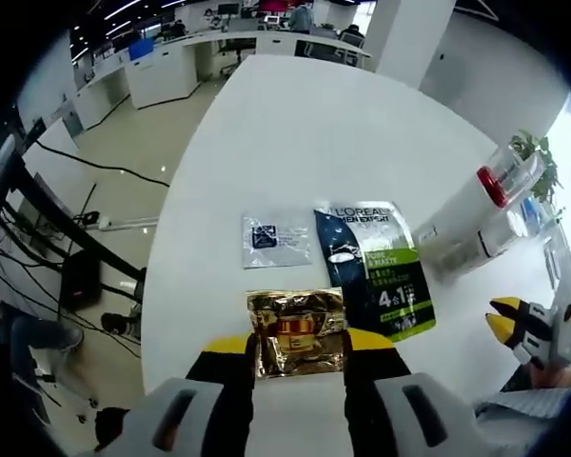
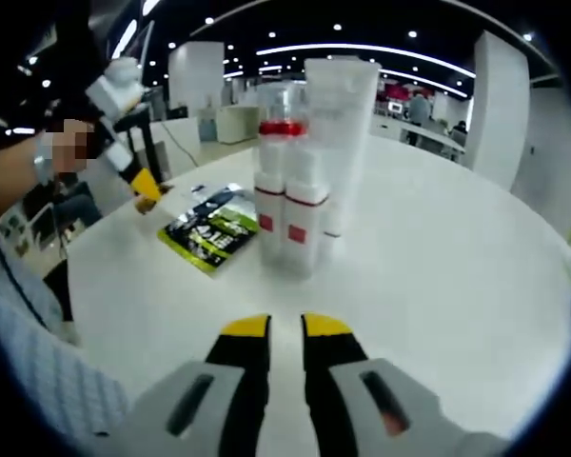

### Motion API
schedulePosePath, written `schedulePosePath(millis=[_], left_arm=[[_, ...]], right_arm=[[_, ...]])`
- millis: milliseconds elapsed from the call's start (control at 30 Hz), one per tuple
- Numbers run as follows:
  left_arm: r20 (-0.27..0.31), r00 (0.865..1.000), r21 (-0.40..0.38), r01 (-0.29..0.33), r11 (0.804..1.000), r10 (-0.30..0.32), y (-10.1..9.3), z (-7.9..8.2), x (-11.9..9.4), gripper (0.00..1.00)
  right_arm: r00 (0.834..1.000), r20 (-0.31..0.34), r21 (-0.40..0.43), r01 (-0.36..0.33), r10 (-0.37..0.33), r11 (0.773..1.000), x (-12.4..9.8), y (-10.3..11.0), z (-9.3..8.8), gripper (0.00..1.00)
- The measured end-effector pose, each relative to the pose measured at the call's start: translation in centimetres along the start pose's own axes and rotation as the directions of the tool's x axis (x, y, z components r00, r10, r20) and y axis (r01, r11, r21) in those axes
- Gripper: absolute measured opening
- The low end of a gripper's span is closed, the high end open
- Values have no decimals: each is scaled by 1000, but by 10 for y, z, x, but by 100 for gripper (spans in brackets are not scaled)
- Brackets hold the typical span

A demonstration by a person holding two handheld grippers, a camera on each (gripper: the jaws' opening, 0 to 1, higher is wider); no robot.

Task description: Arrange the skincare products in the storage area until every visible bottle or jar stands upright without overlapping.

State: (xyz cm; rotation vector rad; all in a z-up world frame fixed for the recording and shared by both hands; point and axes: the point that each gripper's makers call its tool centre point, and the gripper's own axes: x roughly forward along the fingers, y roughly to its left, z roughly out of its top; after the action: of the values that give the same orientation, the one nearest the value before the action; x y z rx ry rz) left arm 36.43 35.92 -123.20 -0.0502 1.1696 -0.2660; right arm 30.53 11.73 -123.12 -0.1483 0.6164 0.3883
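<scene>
I judge I'm at the sachet step, lifting flat packets off the white counter point(image 1: 295, 124). My left hand-held gripper point(image 1: 298, 345) pinches the near edge of the gold sachet point(image 1: 296, 328), jaws closed on it. Just beyond lie the dark green sachet point(image 1: 376, 271) and a small grey sachet point(image 1: 276, 238). My right hand-held gripper point(image 2: 285, 328) is empty, jaws nearly together, with the upright bottles point(image 2: 290, 195) straight ahead, apart. Next: place the sachet clear of them.
</scene>
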Motion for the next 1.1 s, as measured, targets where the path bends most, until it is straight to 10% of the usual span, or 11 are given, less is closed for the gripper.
schedulePosePath(millis=[1100], left_arm=[[-99, 992, -20, -82, 996, 79, 9, -9, 30, 38]], right_arm=[[999, -28, 13, 34, -34, 999, -9, -8, -12, 11]])
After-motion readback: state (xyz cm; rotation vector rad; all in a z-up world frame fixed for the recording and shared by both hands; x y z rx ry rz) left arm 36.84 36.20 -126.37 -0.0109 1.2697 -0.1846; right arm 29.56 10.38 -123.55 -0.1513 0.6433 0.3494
